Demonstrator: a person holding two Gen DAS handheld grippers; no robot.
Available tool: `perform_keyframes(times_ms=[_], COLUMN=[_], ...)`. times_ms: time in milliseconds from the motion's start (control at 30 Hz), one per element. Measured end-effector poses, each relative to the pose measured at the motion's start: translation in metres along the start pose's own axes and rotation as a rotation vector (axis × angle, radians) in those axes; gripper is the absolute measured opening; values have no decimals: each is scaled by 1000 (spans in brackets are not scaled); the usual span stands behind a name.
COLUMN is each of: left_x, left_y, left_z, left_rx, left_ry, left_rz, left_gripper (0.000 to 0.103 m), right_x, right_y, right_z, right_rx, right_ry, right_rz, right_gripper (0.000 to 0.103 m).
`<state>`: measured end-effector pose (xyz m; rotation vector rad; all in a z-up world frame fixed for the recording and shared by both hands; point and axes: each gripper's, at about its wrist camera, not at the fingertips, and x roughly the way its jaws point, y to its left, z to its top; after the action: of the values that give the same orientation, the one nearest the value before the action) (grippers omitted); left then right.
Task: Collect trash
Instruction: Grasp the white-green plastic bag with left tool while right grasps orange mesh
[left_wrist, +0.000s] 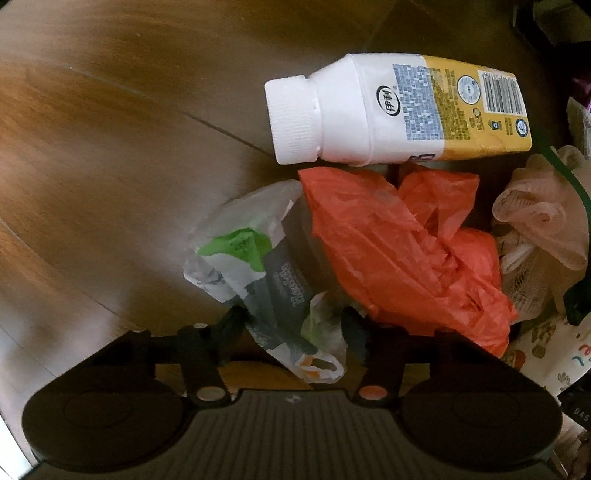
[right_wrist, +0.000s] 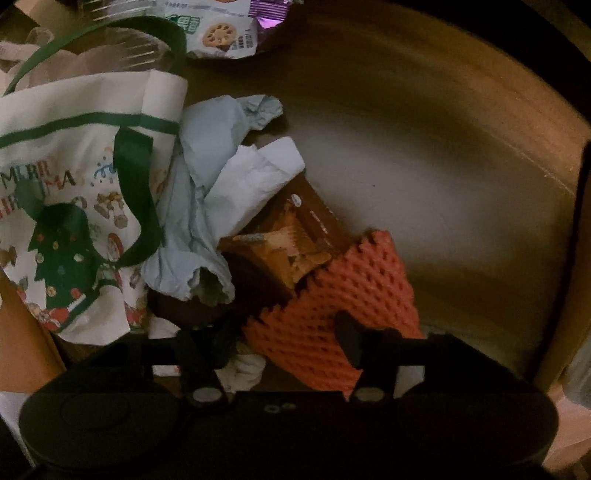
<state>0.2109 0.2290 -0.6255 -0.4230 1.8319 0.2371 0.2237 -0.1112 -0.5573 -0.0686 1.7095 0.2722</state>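
In the left wrist view, my left gripper (left_wrist: 291, 317) is open around a crumpled grey, white and green wrapper (left_wrist: 258, 273) on the wooden floor. An orange plastic bag (left_wrist: 402, 251) lies right of it, and a white and yellow drink bottle (left_wrist: 395, 110) lies on its side beyond. In the right wrist view, my right gripper (right_wrist: 284, 332) is open over an orange foam net (right_wrist: 343, 306). A torn brown snack box (right_wrist: 295, 240) and crumpled pale blue and white paper (right_wrist: 221, 184) lie just ahead. A white Christmas tote bag (right_wrist: 74, 199) with green handles sits at left.
A pale plastic bag (left_wrist: 543, 218) and the tote's edge (left_wrist: 546, 347) sit at the far right of the left wrist view. A cookie wrapper (right_wrist: 221, 33) and purple wrapper (right_wrist: 269, 14) lie at the top. A cardboard edge (right_wrist: 569, 258) stands at right.
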Motion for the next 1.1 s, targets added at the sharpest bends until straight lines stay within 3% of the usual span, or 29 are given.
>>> perform_keyframes(times_ms=[67, 100, 300, 567, 900, 1100], left_x=[-1, -2, -20, -67, -190, -282], left_y=[3, 5, 2, 3, 0, -13], left_z=[-1, -2, -8, -29, -48, -61], left_rx=[-3, -6, 7, 88, 117, 147], left_ry=[-5, -7, -14, -78, -293, -483], left_rz=[-8, -14, -29, -11, -35, -67], left_gripper=[47, 42, 28, 25, 25, 25], right_x=[-4, -6, -23, -73, -182, -262], right_y=[-3, -6, -6, 10, 23, 35], right_z=[-3, -3, -7, -16, -27, -47], right_rx=[8, 19, 8, -42, -117, -180], right_ry=[-5, -5, -32, -84, -291, -449], right_rz=[-10, -3, -19, -73, -32, -2], right_gripper=[21, 16, 15, 13, 13, 13])
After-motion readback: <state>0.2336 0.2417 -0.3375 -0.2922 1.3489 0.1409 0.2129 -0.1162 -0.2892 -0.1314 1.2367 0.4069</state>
